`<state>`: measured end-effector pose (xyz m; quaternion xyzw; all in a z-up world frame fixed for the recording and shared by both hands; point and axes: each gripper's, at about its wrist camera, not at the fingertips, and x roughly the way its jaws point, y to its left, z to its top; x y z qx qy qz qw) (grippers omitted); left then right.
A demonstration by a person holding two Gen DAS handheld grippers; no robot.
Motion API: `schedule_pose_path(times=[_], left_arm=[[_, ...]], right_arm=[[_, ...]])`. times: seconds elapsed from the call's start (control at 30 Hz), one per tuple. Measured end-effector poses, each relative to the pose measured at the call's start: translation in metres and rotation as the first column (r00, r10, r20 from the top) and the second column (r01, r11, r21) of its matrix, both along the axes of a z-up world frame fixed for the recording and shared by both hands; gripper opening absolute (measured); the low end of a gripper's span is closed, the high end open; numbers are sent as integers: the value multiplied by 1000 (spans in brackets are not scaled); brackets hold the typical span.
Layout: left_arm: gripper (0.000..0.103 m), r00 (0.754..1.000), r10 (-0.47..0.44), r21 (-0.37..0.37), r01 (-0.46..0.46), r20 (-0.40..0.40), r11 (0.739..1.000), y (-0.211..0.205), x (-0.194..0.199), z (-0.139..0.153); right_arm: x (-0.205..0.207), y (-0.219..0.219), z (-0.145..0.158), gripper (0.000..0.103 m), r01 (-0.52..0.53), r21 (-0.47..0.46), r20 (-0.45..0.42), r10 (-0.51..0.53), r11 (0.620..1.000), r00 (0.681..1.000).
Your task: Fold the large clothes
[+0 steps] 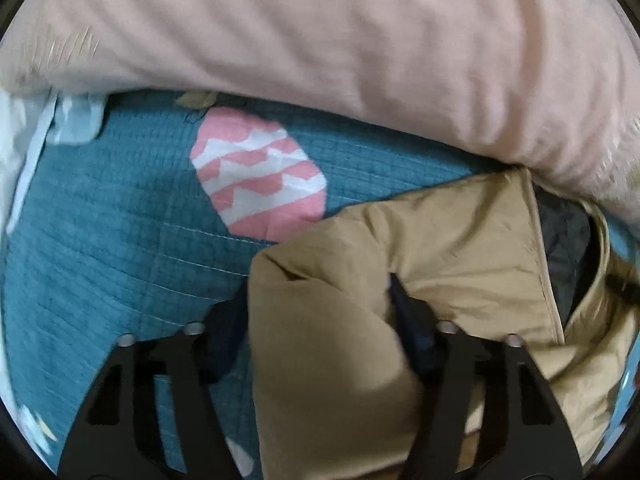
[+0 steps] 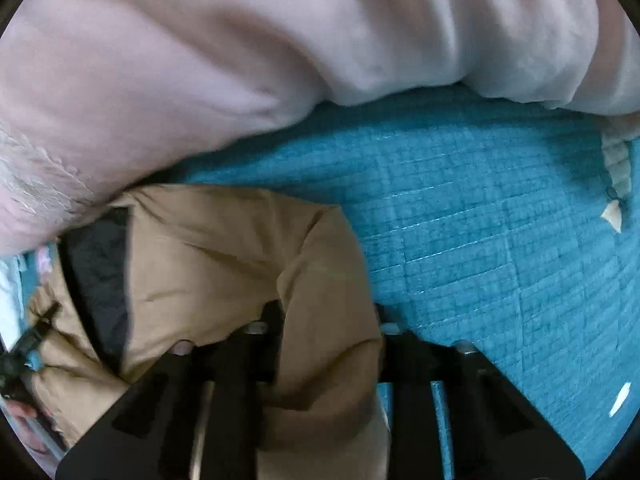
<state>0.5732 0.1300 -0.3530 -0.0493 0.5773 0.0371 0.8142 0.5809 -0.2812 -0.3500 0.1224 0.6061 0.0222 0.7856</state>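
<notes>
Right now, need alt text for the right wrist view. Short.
The right gripper pinches a fold of a tan jacket that lies on a teal quilted bedspread, the camera looking steeply down along the black fingers. The jacket's dark grey lining shows at left, and a bulky pale pink duvet fills the top.

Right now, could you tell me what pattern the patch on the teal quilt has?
Pink and white zigzag stripes on the patch; the left wrist view shows it best.

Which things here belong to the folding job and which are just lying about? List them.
Part of the job:
tan jacket
left gripper, jacket fabric between its fingers
right gripper, closed on the jacket

Just lying about:
pink duvet
teal quilted bedspread
pink-and-white patch on it
</notes>
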Motion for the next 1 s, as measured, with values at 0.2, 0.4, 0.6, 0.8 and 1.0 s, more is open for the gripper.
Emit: schedule_pose_path(times=[0.2, 0.4, 0.6, 0.8, 1.0], left_arm=[[16, 994, -110, -26, 110, 2, 994, -17, -11, 27], [15, 990, -123, -58, 126, 63, 990, -20, -37, 65], [15, 987, -112, -100, 124, 115, 987, -9, -76, 104], [15, 975, -119, -175, 152, 186, 973, -9, -129, 152], [16, 947, -199, -182, 248, 251, 951, -16, -197, 176]], right_arm=[[-16, 3, 29, 12, -9, -7, 75, 10, 1000, 997], [-43, -4, 71, 12, -26, 40, 125, 21, 999, 992], [-80, -13, 106, 12, -35, 23, 168, 31, 999, 985], [-142, -16, 146, 12, -27, 56, 213, 14, 998, 977], [-231, -38, 164, 12, -30, 85, 238, 9, 996, 971]])
